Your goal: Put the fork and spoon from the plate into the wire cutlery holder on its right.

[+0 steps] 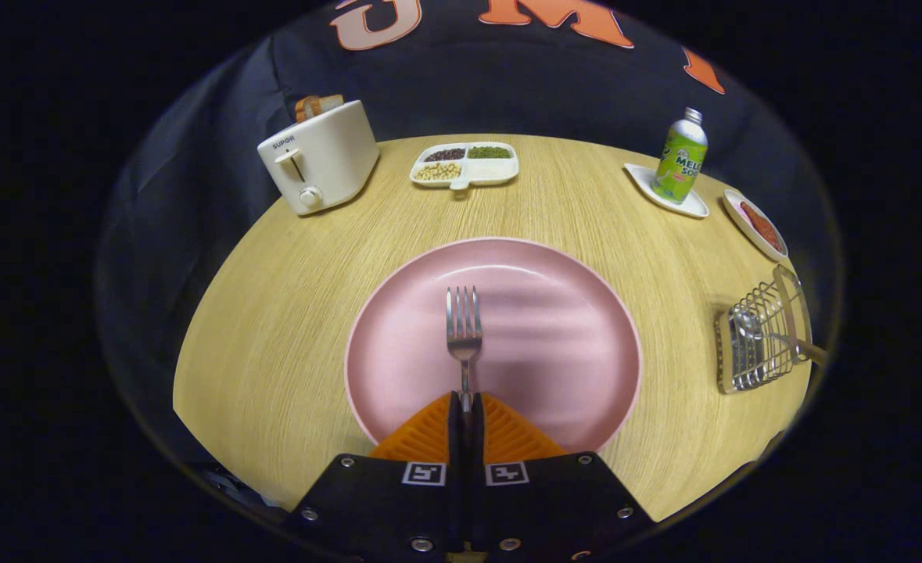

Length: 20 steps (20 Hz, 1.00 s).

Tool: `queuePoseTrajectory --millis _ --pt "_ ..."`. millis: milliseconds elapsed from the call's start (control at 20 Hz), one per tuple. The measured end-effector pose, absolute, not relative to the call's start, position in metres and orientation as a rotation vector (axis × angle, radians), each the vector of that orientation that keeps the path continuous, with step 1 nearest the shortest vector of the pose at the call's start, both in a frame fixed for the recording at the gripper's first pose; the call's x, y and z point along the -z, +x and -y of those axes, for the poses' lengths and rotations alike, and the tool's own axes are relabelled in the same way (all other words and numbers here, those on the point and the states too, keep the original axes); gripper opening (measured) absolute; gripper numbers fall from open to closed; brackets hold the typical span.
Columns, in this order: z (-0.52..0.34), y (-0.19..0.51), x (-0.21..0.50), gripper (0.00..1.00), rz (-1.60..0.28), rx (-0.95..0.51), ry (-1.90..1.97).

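Pink plate (554, 313) sits mid-table in the gripper view; the fork (464, 328) lies on it, tines toward 12 o'clock, its handle clamped between the closed fingers of the gripper (465, 403). The wire cutlery holder (762, 338), at 3 o'clock of the plate, already holds the spoon (750, 324). Judgement: half done, fork transfer remains.

Claw (465, 407) — fingers clamped together
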<state>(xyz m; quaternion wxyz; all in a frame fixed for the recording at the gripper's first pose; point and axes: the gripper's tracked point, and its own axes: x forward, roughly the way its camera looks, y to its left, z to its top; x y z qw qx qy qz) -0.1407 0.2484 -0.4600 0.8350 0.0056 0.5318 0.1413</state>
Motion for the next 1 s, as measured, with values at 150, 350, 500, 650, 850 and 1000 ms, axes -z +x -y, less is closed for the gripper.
queuePoseTrajectory --millis 150,350,500,650,850,1000 --pt "-0.227 -0.130 0.444 0.04 -1.099 -0.269 0.032" --pt "-0.187 -0.112 0.414 0.04 -1.028 -0.232 0.035" --pt "-0.153 -0.103 0.391 0.04 -0.987 -0.196 0.027" --pt "-0.120 -0.096 0.372 0.04 -0.962 -0.161 0.033" --pt "-0.075 -0.090 0.352 0.04 -0.952 -0.106 0.023" --pt "-0.040 -0.093 0.345 0.04 -0.993 -0.069 0.000"
